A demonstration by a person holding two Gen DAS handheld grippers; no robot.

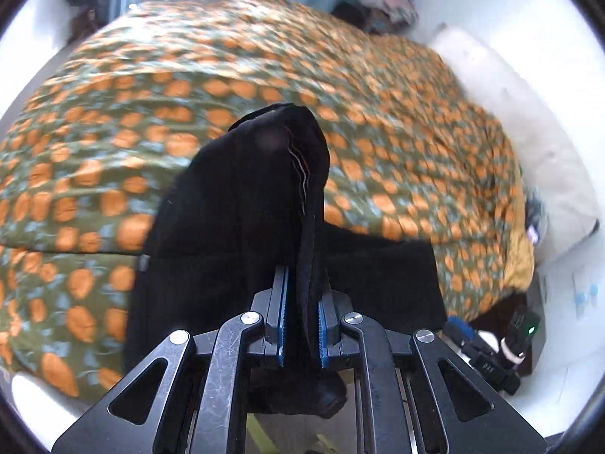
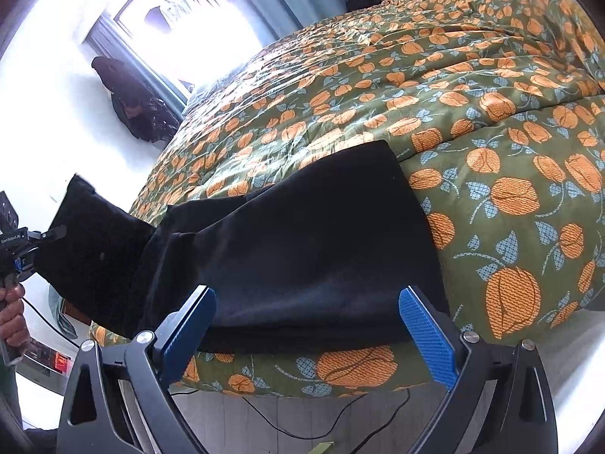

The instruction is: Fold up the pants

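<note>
On the bed's floral quilt (image 2: 491,121) lie the black pants (image 2: 302,234), one end lifted clear. That end is pinched tight in the left gripper (image 1: 301,325), while the right gripper (image 2: 308,325) hovers wide open, empty, over the pants' near edge.

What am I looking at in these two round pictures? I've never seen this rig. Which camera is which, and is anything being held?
No robot arm here: a person carries a handheld gripper in each hand, each with a fisheye camera looking along its fingers. The left wrist view shows the left gripper shut on one end of the black pants, lifted off the bed. The right wrist view shows the right gripper open, its blue pads either side of the pants' near edge, which lies on the green quilt with orange flowers. At that view's left edge, the person's hand holds the other gripper.
</note>
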